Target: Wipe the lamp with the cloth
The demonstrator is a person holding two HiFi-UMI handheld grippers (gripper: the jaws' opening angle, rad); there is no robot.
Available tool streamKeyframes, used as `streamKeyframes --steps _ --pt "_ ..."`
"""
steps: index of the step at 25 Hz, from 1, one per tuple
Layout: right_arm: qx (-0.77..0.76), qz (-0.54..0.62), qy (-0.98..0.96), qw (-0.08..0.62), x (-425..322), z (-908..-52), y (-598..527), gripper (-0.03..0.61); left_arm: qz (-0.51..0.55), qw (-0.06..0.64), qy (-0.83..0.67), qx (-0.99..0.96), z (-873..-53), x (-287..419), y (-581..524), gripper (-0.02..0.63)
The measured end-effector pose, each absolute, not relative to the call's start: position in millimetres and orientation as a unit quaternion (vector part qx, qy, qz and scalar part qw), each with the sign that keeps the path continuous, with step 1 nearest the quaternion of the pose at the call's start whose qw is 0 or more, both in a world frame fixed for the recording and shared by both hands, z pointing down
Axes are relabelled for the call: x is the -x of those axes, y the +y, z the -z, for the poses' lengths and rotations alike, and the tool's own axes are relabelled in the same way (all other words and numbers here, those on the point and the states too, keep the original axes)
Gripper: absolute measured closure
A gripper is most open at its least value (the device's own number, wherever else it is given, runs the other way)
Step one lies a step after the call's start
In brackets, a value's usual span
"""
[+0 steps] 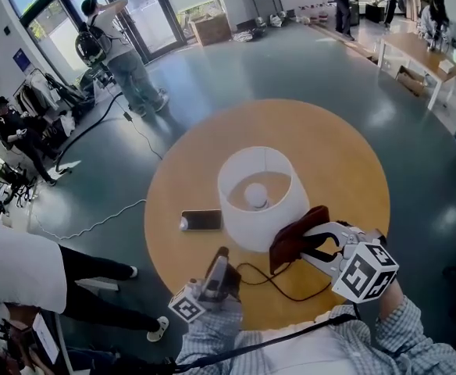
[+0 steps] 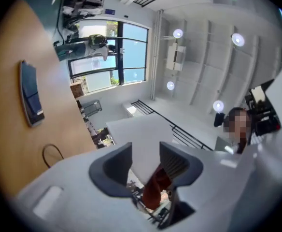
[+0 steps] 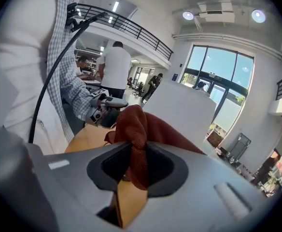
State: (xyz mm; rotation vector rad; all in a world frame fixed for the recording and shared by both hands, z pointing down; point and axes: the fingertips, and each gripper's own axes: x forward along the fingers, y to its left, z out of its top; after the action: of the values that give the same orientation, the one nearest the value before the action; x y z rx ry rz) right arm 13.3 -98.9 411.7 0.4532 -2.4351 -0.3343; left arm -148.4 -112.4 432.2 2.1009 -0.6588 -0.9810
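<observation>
A white lamp shade (image 1: 255, 198) stands in the middle of the round wooden table (image 1: 337, 155). My right gripper (image 1: 322, 244) is shut on a rust-brown cloth (image 1: 294, 237), which rests against the shade's near right side. In the right gripper view the cloth (image 3: 141, 124) bunches between the jaws of the right gripper (image 3: 140, 153), with the shade (image 3: 184, 108) just beyond. My left gripper (image 1: 216, 276) hovers near the table's front edge, short of the shade, open. In the left gripper view, the left gripper (image 2: 146, 151) frames the shade (image 2: 141, 134) and the cloth (image 2: 155, 185) with nothing gripped.
A dark phone (image 1: 202, 219) lies left of the lamp. The lamp's black cord (image 1: 279, 283) loops over the table's near side. A person (image 1: 25, 272) stands close at the left, and another (image 1: 119, 53) stands by the glass doors. A white cable trails on the floor.
</observation>
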Motion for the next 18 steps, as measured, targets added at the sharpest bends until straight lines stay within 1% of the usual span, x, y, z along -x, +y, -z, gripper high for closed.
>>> streamKeyframes --steps 4,7,9,12,13,15,18 --pt "-0.172 0.121 -0.927 0.311 -16 -412 -100 0.486 0.295 0.256 -0.298 -0.871 -388 174 -123 0.433" --pt "-0.171 0.118 -0.928 0.309 -16 -412 -101 0.486 0.215 0.168 -0.311 -0.910 -342 176 -134 0.419" --pt "-0.170 0.118 -0.928 0.309 -16 -413 -101 0.486 0.124 0.096 -0.316 -0.936 -317 165 -140 0.414" --pt "-0.170 0.118 -0.929 0.306 -15 -415 -102 0.486 -0.040 -0.026 -0.314 -0.948 -294 136 -148 0.414" --pt "-0.170 0.118 -0.930 0.305 -15 -415 -103 0.486 -0.088 -0.060 -0.305 -0.946 -290 126 -149 0.422" --pt "-0.169 0.117 -0.931 0.303 -15 -414 -103 0.486 -0.170 -0.106 -0.264 -0.943 -288 106 -148 0.423" --pt "-0.168 0.115 -0.931 0.302 -13 -412 -103 0.486 -0.261 -0.157 -0.177 -0.936 -293 77 -142 0.423"
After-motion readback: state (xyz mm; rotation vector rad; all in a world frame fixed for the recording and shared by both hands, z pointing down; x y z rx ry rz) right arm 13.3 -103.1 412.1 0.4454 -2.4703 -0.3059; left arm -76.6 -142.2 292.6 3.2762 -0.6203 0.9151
